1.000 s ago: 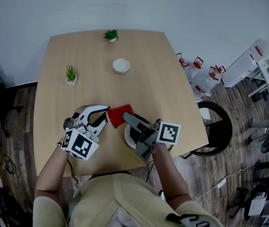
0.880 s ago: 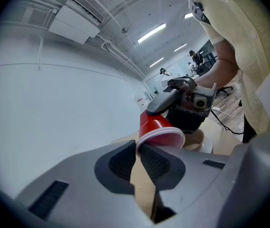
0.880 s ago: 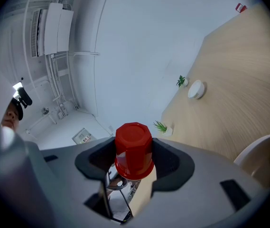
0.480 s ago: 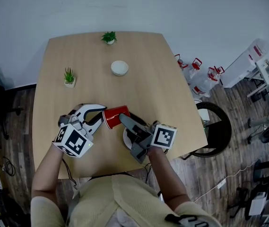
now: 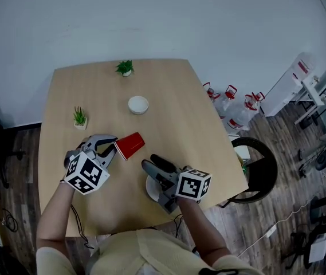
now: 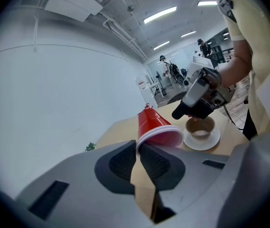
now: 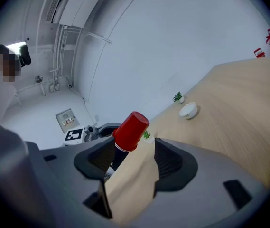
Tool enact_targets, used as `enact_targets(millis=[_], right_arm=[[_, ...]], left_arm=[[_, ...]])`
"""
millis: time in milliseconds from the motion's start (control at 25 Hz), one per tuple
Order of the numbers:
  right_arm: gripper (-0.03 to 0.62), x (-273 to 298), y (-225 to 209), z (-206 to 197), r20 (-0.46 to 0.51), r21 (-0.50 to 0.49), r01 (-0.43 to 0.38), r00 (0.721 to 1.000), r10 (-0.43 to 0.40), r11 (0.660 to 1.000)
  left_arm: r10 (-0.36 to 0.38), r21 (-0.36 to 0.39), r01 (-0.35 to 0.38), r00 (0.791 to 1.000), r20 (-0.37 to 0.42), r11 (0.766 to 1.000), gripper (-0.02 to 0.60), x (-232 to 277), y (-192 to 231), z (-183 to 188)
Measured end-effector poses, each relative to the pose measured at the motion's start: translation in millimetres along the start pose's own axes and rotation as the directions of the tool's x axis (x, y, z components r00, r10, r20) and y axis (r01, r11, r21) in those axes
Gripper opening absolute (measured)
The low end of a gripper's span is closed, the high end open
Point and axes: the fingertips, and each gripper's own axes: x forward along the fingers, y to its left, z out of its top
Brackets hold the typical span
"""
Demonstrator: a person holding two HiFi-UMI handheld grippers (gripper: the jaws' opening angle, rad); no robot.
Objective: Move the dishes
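My left gripper (image 5: 112, 145) is shut on the rim of a red plastic cup (image 5: 130, 146), which lies tilted above the wooden table (image 5: 174, 107). In the left gripper view the pads (image 6: 125, 161) pinch the white-edged rim of the red cup (image 6: 154, 128). My right gripper (image 5: 151, 162) hangs open to the right of the cup, apart from it, over a white saucer (image 5: 150, 191). Its jaws have just been opening, and nothing is between them. The saucer (image 6: 202, 138) carries a brown cup (image 6: 200, 126). From the right gripper (image 7: 134, 147) the red cup (image 7: 131, 129) shows beyond the jaws.
A white bowl (image 5: 138, 104) sits mid-table. One small potted plant (image 5: 79, 118) stands at the left and another (image 5: 125, 68) at the far edge. A black chair (image 5: 258, 162) and red-capped bottles (image 5: 226, 105) are on the floor to the right.
The red cup, earlier against the right gripper's jaws, has gone left with the left gripper. The two grippers now stand apart. The right gripper stays over the saucer.
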Motion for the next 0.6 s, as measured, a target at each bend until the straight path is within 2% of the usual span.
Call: enact_targets(millis=[160,280,360,440,520,600], right_arm=[[0.261,6,-2,-3,-0.062,-0.093,0.022,0.998,-0.028,0.995],[0.259,15,-1,-8,-0.114,-0.162,0.019,0.993,-0.038,0.987],[0.250,21,-1,-12,-0.144,-0.209,0.021,0.988,-0.052,0.978],[0.209,28,-3,-16,-0.179,-0.249,0.018,0.982,-0.064,0.968],[0.171,33,-4,-22,-0.212,-0.272,0.011,0.975,-0.071,0.962],[0.163,36,-5,-26,-0.239,-0.292,0.005,0.968,-0.078,0.956]], left_arm=[[-0.074,-0.031,0.071,0.988,-0.137,0.997,0.037,17,4,-16],[-0.144,-0.067,0.131,0.959,-0.245,0.989,0.037,28,7,-29],[-0.185,-0.095,0.163,0.930,-0.317,0.982,0.037,33,12,-36],[-0.210,-0.103,0.184,0.896,-0.391,0.977,0.037,37,17,-46],[-0.229,-0.104,0.204,0.852,-0.472,0.974,0.037,40,20,-60],[-0.257,-0.122,0.228,0.803,-0.538,0.966,0.037,46,22,-71]])
